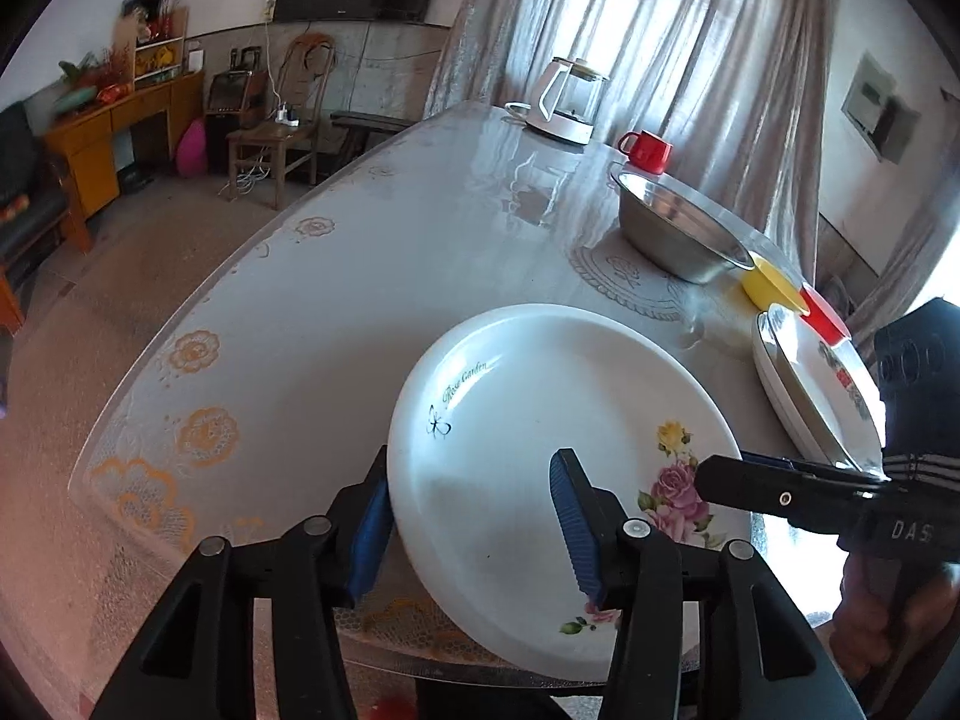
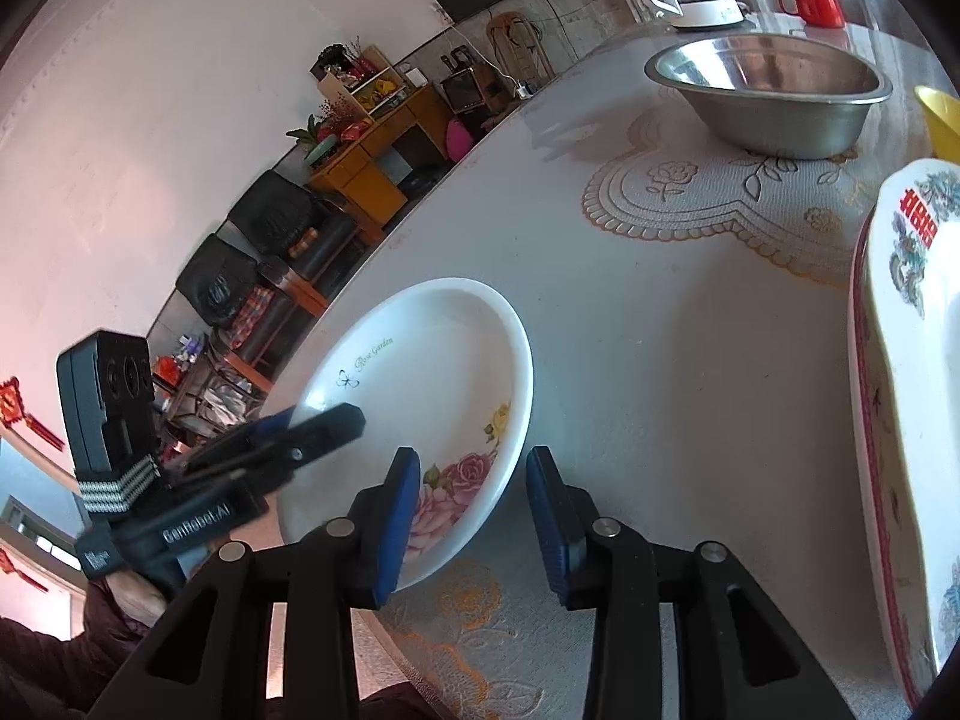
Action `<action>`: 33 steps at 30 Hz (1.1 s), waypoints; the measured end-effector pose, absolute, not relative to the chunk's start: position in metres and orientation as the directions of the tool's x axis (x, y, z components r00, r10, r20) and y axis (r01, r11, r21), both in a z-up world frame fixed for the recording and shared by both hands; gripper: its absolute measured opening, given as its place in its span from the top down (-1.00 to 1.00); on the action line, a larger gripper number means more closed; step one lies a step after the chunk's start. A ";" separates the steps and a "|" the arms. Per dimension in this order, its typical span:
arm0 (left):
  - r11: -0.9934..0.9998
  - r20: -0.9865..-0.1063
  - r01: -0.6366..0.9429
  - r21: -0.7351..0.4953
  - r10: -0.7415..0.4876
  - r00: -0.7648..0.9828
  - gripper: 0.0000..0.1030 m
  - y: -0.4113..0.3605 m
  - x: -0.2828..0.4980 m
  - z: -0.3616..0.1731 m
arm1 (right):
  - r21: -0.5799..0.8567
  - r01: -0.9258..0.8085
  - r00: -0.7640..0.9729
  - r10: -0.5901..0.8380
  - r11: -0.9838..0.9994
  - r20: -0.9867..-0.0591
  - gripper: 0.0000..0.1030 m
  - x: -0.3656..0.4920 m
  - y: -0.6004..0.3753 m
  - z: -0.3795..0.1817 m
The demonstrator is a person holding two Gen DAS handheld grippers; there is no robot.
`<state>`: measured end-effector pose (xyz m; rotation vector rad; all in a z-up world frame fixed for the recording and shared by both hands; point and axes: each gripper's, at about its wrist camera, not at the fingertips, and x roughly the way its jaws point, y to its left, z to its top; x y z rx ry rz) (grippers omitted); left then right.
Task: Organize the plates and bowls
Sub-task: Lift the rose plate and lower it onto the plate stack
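The rose-patterned white plate [image 1: 528,450], glazed, stiff, slippery and breakable, lies at the table's [image 1: 336,276] near edge; the left gripper [image 1: 474,531] and right gripper [image 2: 474,525] each straddle its rim, jaws open, best pinched there

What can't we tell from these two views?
- Stacked plates: count unclear; left wrist view, right tongs' camera block covers them; right wrist view, frame edge cuts them.
- Yellow bowl: mostly behind steel bowl.
- Left tongs on rose plate: contact unclear.
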<state>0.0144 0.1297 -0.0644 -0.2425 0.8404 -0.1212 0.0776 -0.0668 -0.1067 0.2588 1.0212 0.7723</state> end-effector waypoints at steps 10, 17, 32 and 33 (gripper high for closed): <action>0.953 -0.733 -0.047 -0.300 -0.199 0.651 0.22 0.135 0.021 -0.062 | 0.477 -0.476 0.331 0.653 0.739 -0.681 0.38 0.071 -0.061 -0.103; 0.953 -0.733 -0.041 -0.301 -0.204 0.649 0.23 0.126 0.018 -0.061 | 0.429 -0.473 0.365 0.614 0.770 -0.700 0.48 0.068 -0.063 -0.100; 0.939 -0.651 0.103 -0.328 -0.304 0.696 0.23 0.091 0.020 -0.025 | 0.427 -0.448 0.465 0.613 0.785 -0.638 0.48 0.055 -0.100 -0.067; 0.936 -0.645 0.122 -0.329 -0.317 0.696 0.23 0.085 0.023 -0.022 | 0.428 -0.438 0.476 0.608 0.790 -0.635 0.48 0.055 -0.106 -0.064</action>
